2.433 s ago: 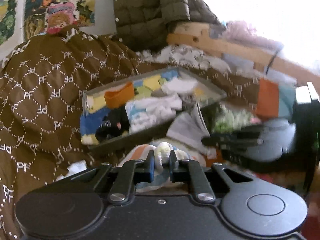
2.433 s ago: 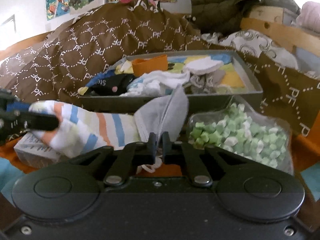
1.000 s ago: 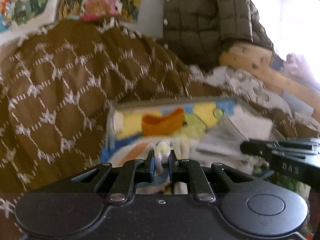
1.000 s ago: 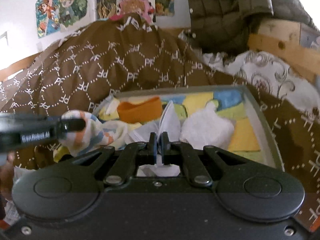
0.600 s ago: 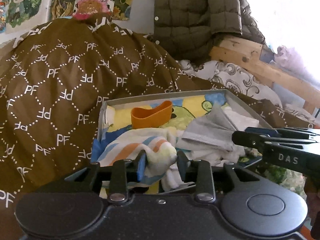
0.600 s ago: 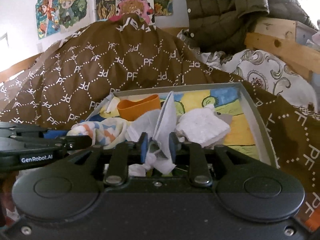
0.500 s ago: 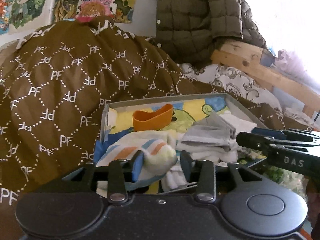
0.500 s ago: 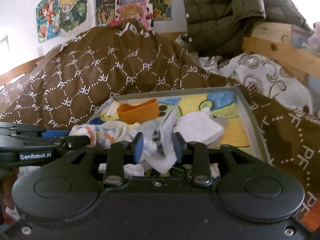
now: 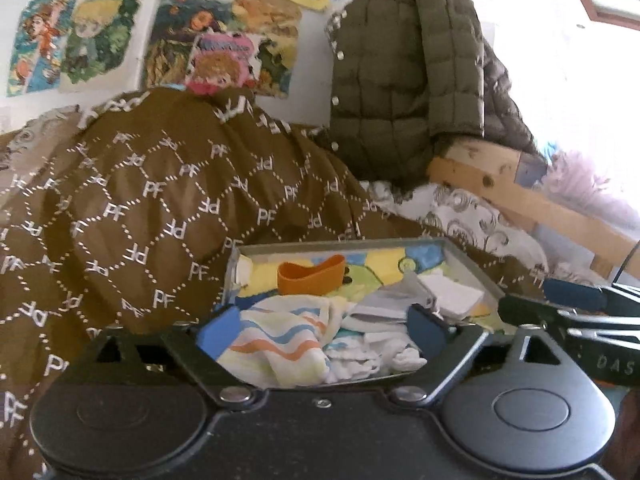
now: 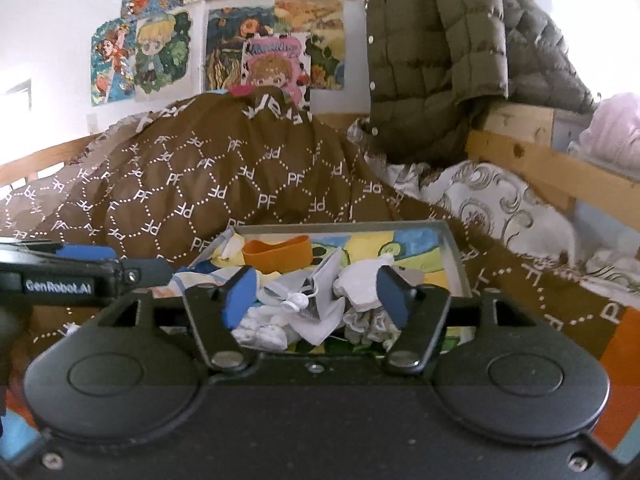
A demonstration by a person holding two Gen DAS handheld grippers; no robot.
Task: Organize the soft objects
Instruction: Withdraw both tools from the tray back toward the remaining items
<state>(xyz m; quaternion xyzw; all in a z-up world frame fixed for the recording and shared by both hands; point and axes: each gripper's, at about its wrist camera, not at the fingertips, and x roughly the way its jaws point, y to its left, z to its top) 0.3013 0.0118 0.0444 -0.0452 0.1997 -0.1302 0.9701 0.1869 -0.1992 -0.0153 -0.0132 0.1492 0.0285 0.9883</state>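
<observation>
Your left gripper (image 9: 326, 326) has just been opening; its jaws stand wide and press on nothing. The striped sock (image 9: 280, 340) lies in the tray (image 9: 344, 245) between them. Your right gripper (image 10: 316, 290) has just been opening too, wide apart, the grey cloth (image 10: 320, 304) loose between them, at the tray's 6 o'clock edge.

Left matte black plastic gripper (image 9: 326, 330) has blue rubber pads, silver pivot screws and round raised discs. Right matte black plastic gripper (image 10: 316, 294) looks alike; white "GenRobot.AI" lettering marks the left one's side.
</observation>
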